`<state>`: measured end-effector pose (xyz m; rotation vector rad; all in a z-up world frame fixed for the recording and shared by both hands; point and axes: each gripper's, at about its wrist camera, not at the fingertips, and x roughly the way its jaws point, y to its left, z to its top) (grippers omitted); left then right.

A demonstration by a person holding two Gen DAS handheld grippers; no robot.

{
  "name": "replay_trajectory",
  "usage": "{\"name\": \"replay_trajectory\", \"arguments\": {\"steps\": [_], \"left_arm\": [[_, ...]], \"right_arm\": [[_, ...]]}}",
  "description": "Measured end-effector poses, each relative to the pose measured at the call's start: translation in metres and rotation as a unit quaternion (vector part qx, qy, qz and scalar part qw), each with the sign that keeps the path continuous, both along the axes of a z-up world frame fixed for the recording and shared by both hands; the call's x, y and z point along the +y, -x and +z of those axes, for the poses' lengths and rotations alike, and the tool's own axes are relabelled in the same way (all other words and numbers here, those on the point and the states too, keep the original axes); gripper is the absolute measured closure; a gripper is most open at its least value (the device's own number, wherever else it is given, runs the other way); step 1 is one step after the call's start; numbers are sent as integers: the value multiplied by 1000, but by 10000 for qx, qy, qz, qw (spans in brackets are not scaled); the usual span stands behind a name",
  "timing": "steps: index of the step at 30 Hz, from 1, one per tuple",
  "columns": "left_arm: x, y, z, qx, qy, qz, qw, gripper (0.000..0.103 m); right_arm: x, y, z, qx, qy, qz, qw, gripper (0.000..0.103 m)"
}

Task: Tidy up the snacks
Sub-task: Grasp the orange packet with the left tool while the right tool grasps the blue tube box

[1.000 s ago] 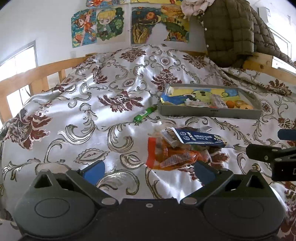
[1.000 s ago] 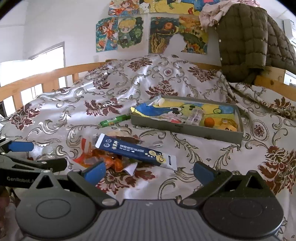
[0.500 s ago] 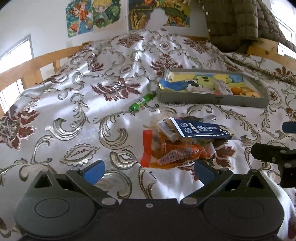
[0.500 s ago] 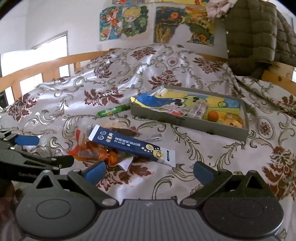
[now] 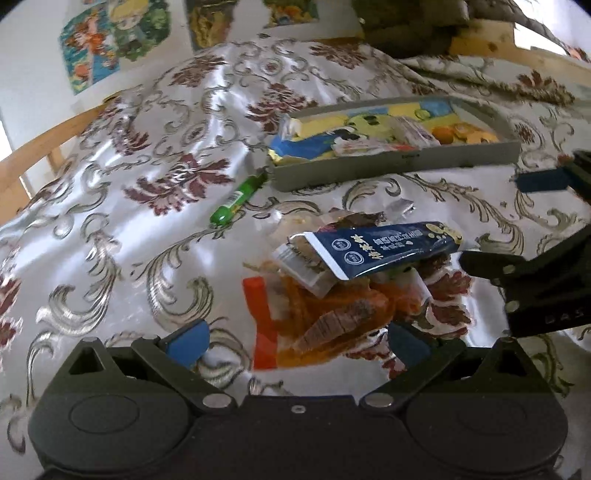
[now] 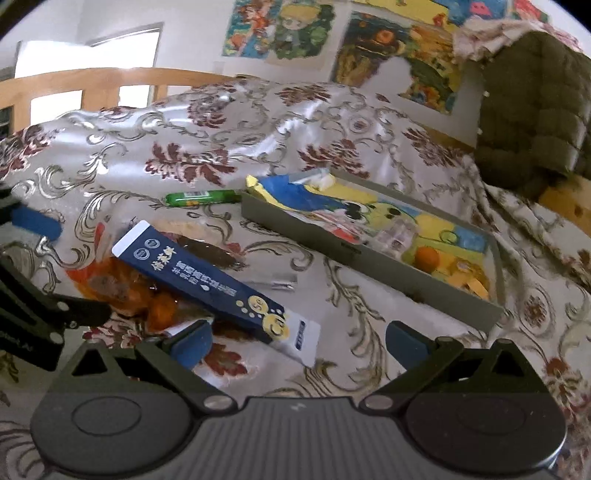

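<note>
A pile of snacks lies on the patterned bedspread: a dark blue sachet [image 5: 384, 249] [image 6: 207, 284] rests on top of orange packets [image 5: 332, 314] [image 6: 122, 291]. A green tube-shaped snack [image 5: 236, 201] [image 6: 201, 197] lies beside a grey tray [image 5: 399, 168] [image 6: 369, 258], which holds colourful packets and an orange sweet. My left gripper [image 5: 297, 341] is open just in front of the orange packets. My right gripper [image 6: 299, 341] is open, with the white end of the sachet between its fingertips. Each gripper shows at the edge of the other's view.
A wooden bed rail [image 6: 92, 79] runs along the far left. A dark green quilted jacket [image 6: 535, 110] hangs at the back right. Colourful posters [image 6: 280, 29] cover the wall behind. Bare bedspread [image 5: 110, 221] spreads to the left of the pile.
Both grippers have moved forward and lower, closer to the snack pile. The sachet and orange packets now sit right at the fingertips. Nothing has been grasped.
</note>
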<state>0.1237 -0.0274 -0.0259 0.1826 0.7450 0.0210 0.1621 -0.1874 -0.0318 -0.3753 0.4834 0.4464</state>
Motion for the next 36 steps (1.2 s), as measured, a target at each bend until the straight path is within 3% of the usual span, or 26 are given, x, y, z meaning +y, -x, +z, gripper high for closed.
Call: {"name": "replay_trajectory", "arguments": {"steps": [8, 11, 12, 13, 24, 29, 36], "left_arm": [[-5, -14, -8, 244, -232, -277, 9990, 1], [-7, -12, -9, 217, -323, -343, 9987, 1], [-8, -11, -9, 196, -357, -360, 9985, 1], [-9, -11, -9, 177, -394, -378, 9983, 1], [-18, -21, -15, 176, -749, -780, 9940, 1], [-15, -30, -17, 258, -549, -717, 9956, 1], [-18, -25, -19, 166, -505, -781, 9955, 17]], "right_arm": [[31, -18, -27, -417, 755, 604, 9944, 21], [34, -23, -32, -374, 786, 747, 9934, 41], [35, -24, -33, -346, 785, 773, 9933, 54], [35, -24, -34, -328, 788, 788, 9932, 57], [22, -19, -10, -476, 511, 733, 9949, 79], [16, -22, -5, -472, 397, 669, 9958, 81], [16, -23, -7, -448, 389, 699, 9958, 81]]}}
